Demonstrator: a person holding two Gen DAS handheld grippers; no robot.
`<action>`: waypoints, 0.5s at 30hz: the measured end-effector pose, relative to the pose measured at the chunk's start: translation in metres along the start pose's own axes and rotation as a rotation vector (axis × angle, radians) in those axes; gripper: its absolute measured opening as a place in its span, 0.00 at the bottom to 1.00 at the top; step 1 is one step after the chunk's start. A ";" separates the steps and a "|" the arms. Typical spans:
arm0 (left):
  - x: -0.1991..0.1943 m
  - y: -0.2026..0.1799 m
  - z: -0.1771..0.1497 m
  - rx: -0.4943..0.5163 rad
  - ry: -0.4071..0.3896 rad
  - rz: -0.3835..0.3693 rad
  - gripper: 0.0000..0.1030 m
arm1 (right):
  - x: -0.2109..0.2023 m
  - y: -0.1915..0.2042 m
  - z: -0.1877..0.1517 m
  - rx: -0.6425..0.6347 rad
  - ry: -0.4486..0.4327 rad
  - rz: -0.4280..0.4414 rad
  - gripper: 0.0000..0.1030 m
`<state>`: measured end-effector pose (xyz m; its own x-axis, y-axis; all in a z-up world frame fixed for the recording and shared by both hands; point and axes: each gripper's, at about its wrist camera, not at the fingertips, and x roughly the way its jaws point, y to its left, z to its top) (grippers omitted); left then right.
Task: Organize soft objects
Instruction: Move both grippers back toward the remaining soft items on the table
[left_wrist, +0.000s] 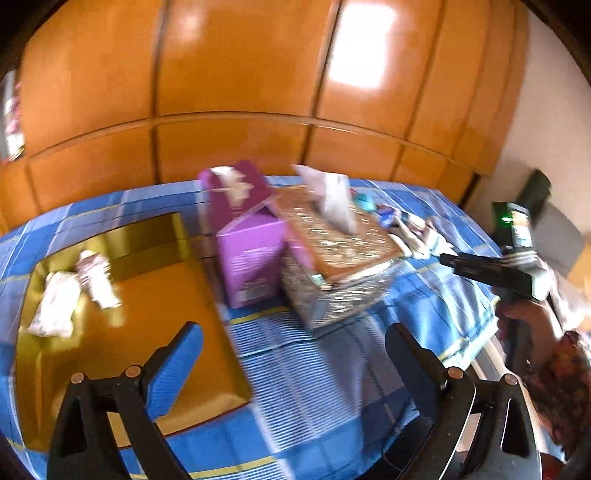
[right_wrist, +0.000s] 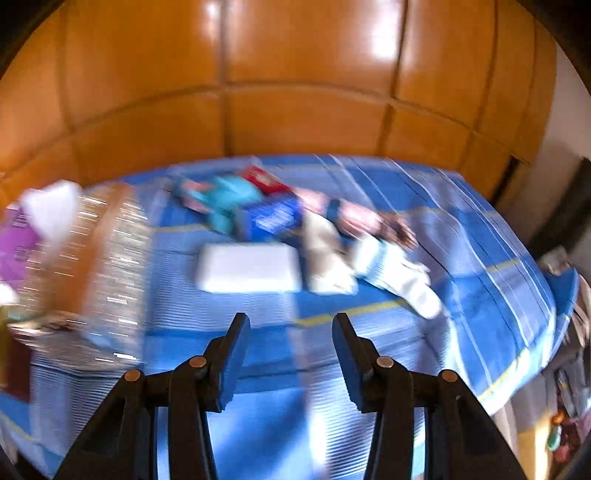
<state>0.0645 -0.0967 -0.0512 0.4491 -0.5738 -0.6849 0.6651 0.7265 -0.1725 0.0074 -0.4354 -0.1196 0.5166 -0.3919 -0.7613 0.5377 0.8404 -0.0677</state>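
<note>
- We are seeing a gold tray on the left of the blue bed, with two small white cloth things lying in it.
- Our left claw is hanging spread wide with nothing in it, over the tray's right edge.
- In the middle, one purple box and one shiny tissue box are standing side by side, touching.
- Our right claw is standing partly spread and is holding nothing.
- We are looking at the soft pile ahead of the right claw and a bit to its right; its things are too blurred for us to count.
- One flat white pad is lying just ahead, its long side running left to right.
- We are thinking the right claw is nearer to the pile.
</note>
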 end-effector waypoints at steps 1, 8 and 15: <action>0.003 -0.008 0.002 0.013 0.008 -0.011 0.97 | 0.009 -0.011 -0.001 0.010 0.004 -0.014 0.45; 0.023 -0.056 0.014 0.092 0.059 -0.073 0.97 | 0.052 -0.077 0.018 0.096 0.028 -0.014 0.66; 0.038 -0.087 0.017 0.147 0.101 -0.093 0.97 | 0.088 -0.098 0.047 0.086 0.003 0.022 0.69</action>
<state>0.0335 -0.1882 -0.0505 0.3240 -0.5896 -0.7398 0.7846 0.6045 -0.1382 0.0315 -0.5695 -0.1493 0.5265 -0.3725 -0.7642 0.5816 0.8134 0.0042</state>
